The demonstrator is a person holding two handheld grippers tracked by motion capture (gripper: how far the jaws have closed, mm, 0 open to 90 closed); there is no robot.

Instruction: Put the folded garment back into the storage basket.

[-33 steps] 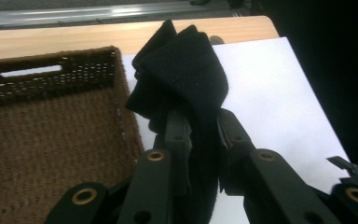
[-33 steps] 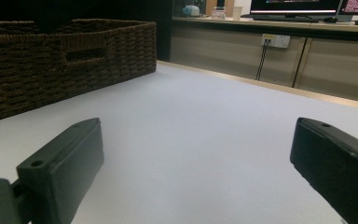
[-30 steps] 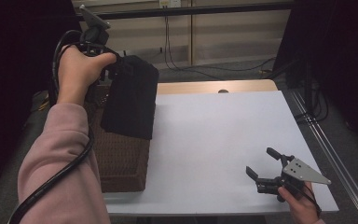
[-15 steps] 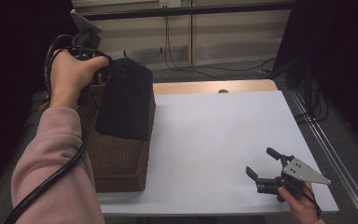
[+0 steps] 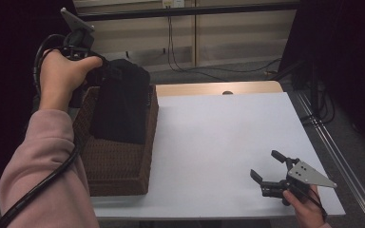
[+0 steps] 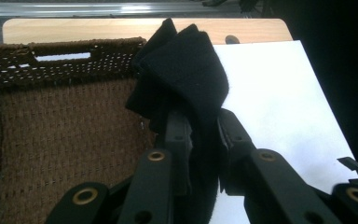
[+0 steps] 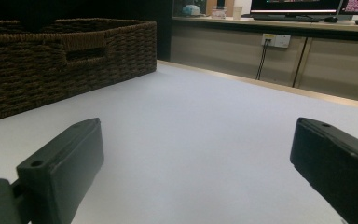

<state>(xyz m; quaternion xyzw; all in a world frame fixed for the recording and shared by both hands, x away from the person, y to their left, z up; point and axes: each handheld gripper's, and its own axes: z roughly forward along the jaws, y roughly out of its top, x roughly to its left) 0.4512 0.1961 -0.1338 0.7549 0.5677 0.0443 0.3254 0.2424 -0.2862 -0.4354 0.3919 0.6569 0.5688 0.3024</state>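
The high view looks forward and down over the whole desk (image 5: 228,142). The left gripper view sits close above the wicker basket (image 6: 60,126) at ten o'clock. The right gripper view skims low across the desk from five o'clock, sharing that basket (image 7: 65,60).

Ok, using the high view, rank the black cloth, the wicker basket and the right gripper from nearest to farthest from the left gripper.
1. Black cloth: clamped in the left gripper, hanging over the basket.
2. Wicker basket: just beneath the cloth, on the table's left side.
3. Right gripper: open, at the table's near right corner.
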